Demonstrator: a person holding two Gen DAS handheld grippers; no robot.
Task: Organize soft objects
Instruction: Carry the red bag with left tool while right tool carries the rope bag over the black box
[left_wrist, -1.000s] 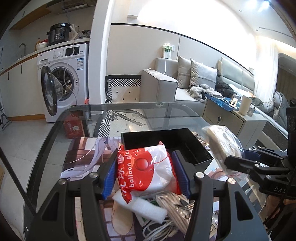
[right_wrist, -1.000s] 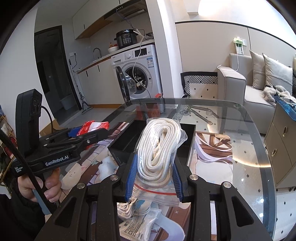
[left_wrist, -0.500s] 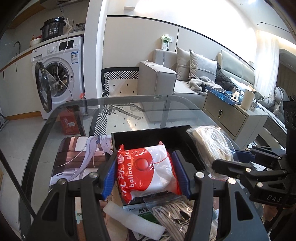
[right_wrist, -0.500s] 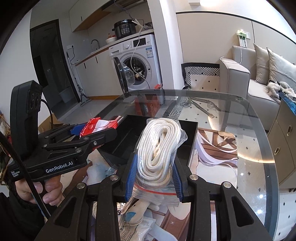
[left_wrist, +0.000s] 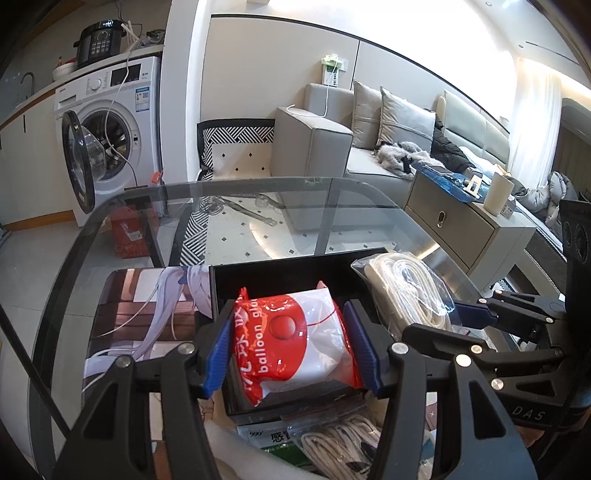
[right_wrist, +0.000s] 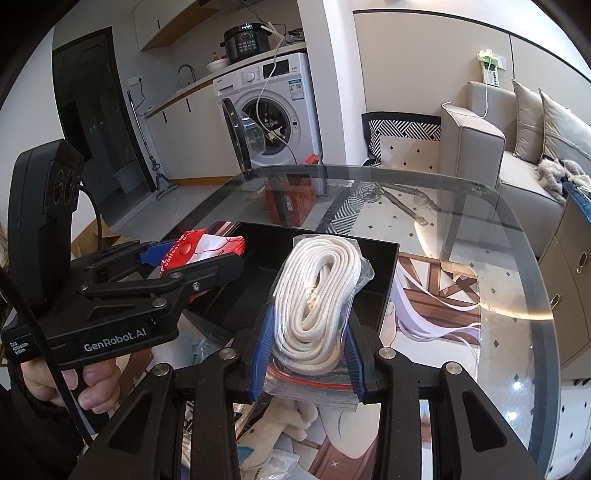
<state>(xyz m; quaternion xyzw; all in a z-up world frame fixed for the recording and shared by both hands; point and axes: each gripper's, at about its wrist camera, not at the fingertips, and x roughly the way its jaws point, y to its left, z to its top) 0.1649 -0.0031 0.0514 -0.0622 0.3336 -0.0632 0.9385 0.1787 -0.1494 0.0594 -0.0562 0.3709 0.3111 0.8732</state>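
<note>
Over the black tray (left_wrist: 280, 275) on the glass bench (left_wrist: 373, 206), the left hand-held gripper (left_wrist: 291, 349) clamps a red-and-white balloon packet (left_wrist: 295, 343). At its 3 o'clock, the right hand-held gripper (right_wrist: 308, 345) clamps a bagged white rope (right_wrist: 317, 295) above the tray's near edge.

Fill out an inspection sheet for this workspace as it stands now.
Surface: glass table, printed mat on it.
Job's things: balloon packet and bagged white rope, both held above the black box.
Clutter: more bagged cords and a medicine packet near the table's front edge.
Grippers: left gripper shut on the balloon packet; right gripper shut on the bagged white rope.
Cables: white cord at washing machine.
Surroundings: sofa, cabinet.
</note>
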